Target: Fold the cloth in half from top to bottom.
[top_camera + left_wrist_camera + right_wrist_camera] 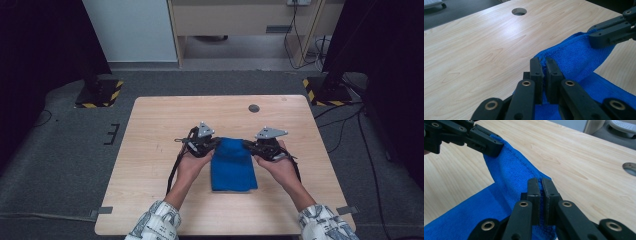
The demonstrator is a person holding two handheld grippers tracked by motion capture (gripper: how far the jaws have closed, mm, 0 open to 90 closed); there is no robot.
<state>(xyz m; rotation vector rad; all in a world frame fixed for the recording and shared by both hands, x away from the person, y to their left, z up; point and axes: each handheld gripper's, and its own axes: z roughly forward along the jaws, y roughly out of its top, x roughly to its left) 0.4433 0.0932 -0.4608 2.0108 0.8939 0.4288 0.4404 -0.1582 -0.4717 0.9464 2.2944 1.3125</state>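
Blue terry-cloth towel lies near the middle of the pale wooden table, its far edge lifted. Left gripper is clamped on the far-left corner of that edge, right gripper on the far-right corner; the near portion rests flat on the tabletop.

Blue towel, far corners lifted, near end on table
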